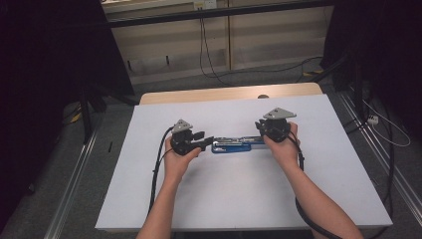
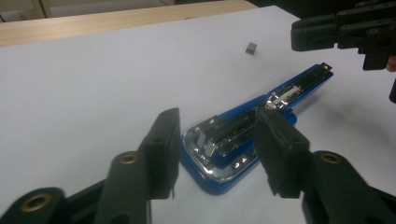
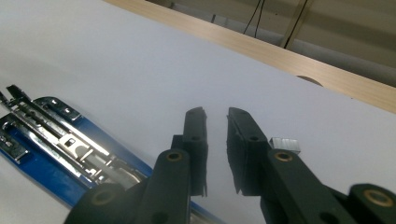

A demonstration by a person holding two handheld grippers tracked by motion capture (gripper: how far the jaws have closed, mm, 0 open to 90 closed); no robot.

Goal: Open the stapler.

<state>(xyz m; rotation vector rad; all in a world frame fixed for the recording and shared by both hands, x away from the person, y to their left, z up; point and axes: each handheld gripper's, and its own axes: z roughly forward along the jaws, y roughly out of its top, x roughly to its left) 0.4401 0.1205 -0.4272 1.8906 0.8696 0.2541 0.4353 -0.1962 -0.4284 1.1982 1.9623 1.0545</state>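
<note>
A flat blue stapler [image 2: 243,140] with chrome rails lies opened out. Left gripper [image 2: 217,149] – jaws half apart, straddling its rounded end, pads clear. Right gripper [image 3: 217,140] – a narrow gap, holding nothing

The high view is dimly lit overall: the white table top [image 1: 239,194] is evenly and softly lit from above, while the upper left and right edges of the frame are lost in near-black shadow. Faint, diffuse shadows are cast beneath the hands. In the left gripper view, small glints are thrown off the chrome of the blue stapler [image 2: 243,135], and the near jaws at the bottom are slightly soft. Mild grain and softness are seen in the right gripper view.
</note>
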